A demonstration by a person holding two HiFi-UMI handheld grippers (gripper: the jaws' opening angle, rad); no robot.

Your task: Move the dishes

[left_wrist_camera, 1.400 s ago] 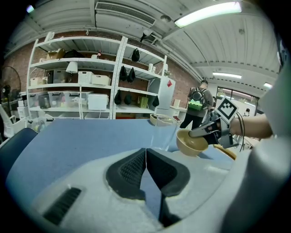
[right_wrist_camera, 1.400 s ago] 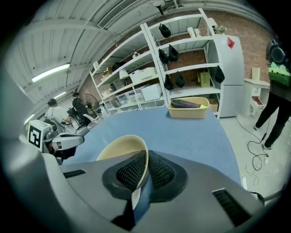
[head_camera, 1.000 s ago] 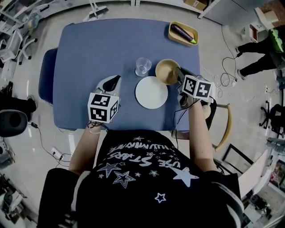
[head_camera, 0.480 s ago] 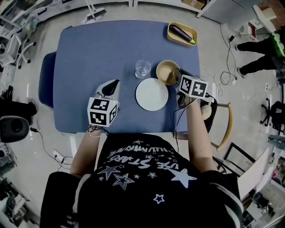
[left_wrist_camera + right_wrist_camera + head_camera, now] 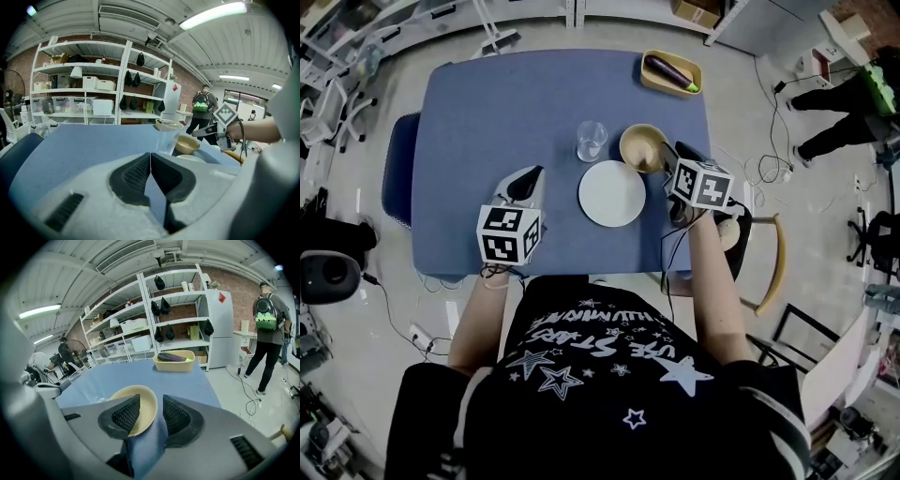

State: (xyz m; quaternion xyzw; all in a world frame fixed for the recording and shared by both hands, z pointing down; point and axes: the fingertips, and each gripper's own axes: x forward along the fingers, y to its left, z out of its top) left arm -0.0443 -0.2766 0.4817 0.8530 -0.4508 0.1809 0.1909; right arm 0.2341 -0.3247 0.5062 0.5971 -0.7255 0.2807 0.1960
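Head view, plate (image 5: 612, 193), table (image 5: 487, 112), perhaps concrete floor (image 5: 825, 216)

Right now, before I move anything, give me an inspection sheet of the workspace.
Surface: blue table, left half bare.
Job's things: tan bowl, white plate close beside it, clear glass to the bowl's left.
Clutter: yellow tray holding an eggplant, far right corner.
Grippers: left gripper jaws together, empty; right gripper jaws apart at the bowl's rim, not closed on it.
Cables: cable trailing from the right gripper; floor cables right of the table.
Surroundings: blue chair left, wooden chair right, person standing far right, shelves behind.
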